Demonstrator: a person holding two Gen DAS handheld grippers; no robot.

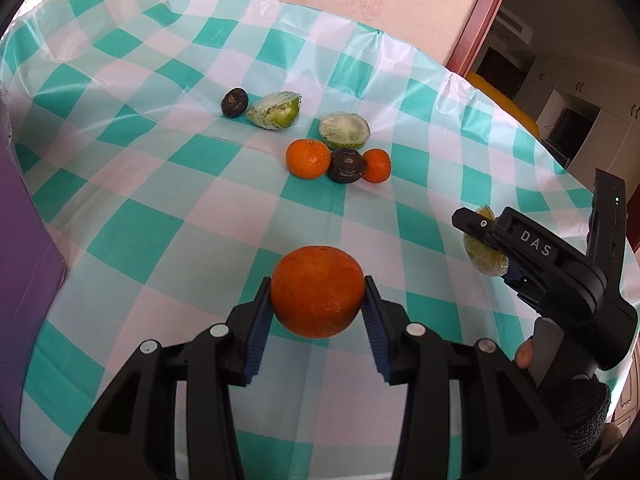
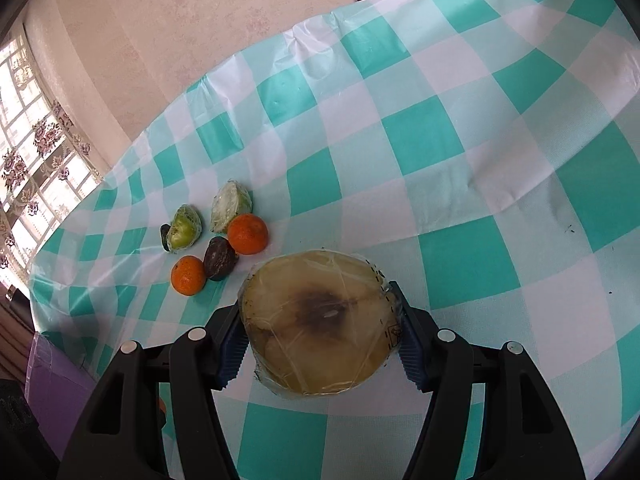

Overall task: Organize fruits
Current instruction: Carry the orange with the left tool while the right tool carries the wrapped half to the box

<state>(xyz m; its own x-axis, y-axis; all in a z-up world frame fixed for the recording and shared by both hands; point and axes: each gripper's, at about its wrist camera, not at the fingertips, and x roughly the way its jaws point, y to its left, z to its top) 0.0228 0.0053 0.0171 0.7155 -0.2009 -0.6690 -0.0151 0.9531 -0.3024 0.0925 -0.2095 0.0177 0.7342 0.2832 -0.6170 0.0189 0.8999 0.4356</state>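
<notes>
Fruits are being held in both grippers above the checked tabletop (image 1: 120,240). An orange (image 1: 317,291) is clamped between the blue pads of the left gripper (image 1: 317,304), with the pads pressed on its two sides. A wrapped fruit half (image 2: 320,326), yellowish with a dark spot in the cut face, is gripped by the jaws of the right gripper (image 2: 320,332).

Two risks can be judged from this. The orange is round and is held only at two small places, so it could roll out and fall on the tabletop if the gripper is tilted or moved too quickly. The fruit half is covered with smooth film, which may slide against the pads; also, a soft fruit can be crushed if it is squeezed harder.

Farther away on the tabletop lie two small oranges (image 1: 307,159), a dark fruit (image 1: 347,165) between them, another dark fruit (image 1: 235,103), and two green wrapped pieces (image 1: 275,111).

No bowl or basket is seen clearly. A purple object (image 1: 24,248) is visible at the left edge, but it cannot be told whether it is a container or what is inside.
</notes>
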